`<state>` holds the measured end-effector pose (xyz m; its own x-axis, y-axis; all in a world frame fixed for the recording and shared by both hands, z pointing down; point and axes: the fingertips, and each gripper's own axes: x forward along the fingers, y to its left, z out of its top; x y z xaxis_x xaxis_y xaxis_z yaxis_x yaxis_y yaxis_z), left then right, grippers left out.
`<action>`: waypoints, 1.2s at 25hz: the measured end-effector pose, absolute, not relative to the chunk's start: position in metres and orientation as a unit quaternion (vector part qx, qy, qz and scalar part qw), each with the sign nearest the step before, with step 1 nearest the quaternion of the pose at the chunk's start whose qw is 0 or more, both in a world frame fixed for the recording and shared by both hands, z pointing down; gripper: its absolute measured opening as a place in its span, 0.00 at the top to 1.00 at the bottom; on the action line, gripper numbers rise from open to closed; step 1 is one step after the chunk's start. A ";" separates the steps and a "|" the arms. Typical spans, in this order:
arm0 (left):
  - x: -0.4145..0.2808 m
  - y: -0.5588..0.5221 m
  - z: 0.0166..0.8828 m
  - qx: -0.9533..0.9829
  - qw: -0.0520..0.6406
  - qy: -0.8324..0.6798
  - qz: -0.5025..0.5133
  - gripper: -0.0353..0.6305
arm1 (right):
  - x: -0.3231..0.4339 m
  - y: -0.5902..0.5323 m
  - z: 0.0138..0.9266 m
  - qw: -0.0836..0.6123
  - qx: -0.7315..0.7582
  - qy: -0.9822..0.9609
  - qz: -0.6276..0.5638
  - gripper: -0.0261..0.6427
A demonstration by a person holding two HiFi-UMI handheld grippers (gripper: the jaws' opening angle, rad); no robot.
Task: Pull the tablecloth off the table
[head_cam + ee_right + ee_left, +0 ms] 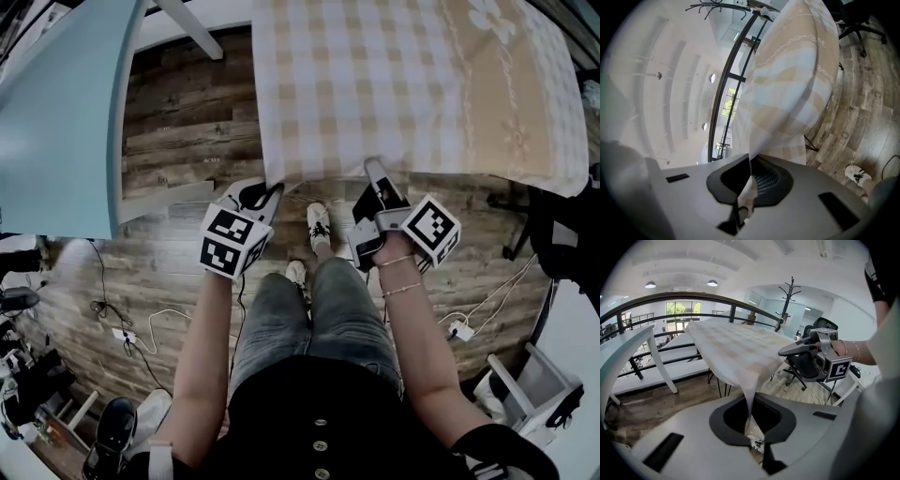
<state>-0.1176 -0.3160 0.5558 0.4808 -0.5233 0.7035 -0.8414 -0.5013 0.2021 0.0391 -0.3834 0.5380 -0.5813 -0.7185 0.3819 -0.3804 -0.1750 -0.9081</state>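
Head view: the checked tablecloth (412, 84) lies spread over the bench, which it hides, with its near hem hanging toward the person. The left gripper (270, 190) is at that hem's left corner, and the right gripper (374, 169) is further along the same hem.

Left gripper view: the fingers (726, 423) are pressed together on a thin fold of hem, and the cloth rises taut from them.

Right gripper view: its fingers (723, 187) likewise pinch a narrow fold of the hem.

The pull should go best if both grippers draw back from the hem together, level and at an even pace, so the cloth slides rather than lifts. An uneven pull could skew it or slip these thin pinches
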 end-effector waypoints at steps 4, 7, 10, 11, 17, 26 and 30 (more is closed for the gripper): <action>-0.117 -0.296 0.553 0.822 0.272 -0.407 0.291 0.92 | 0.039 -0.368 0.536 0.149 -0.444 0.622 -0.628 0.92; -0.113 -0.289 0.550 0.824 0.278 -0.403 0.284 0.92 | 0.043 -0.362 0.534 0.158 -0.452 0.613 -0.628 0.92; -0.107 -0.291 0.544 0.828 0.277 -0.396 0.285 0.92 | 0.049 -0.365 0.529 0.165 -0.456 0.610 -0.627 0.92; -0.106 -0.290 0.542 0.829 0.277 -0.394 0.284 0.92 | 0.050 -0.365 0.527 0.167 -0.457 0.610 -0.626 0.92; -0.106 -0.267 0.534 0.834 0.280 -0.393 0.268 0.92 | 0.051 -0.344 0.517 0.175 -0.462 0.614 -0.616 0.92; -0.123 -0.225 0.525 0.845 0.265 -0.378 0.270 0.92 | 0.034 -0.303 0.509 0.183 -0.461 0.618 -0.609 0.92; -0.108 -0.206 0.523 0.849 0.245 -0.380 0.275 0.92 | 0.050 -0.283 0.507 0.198 -0.456 0.623 -0.603 0.92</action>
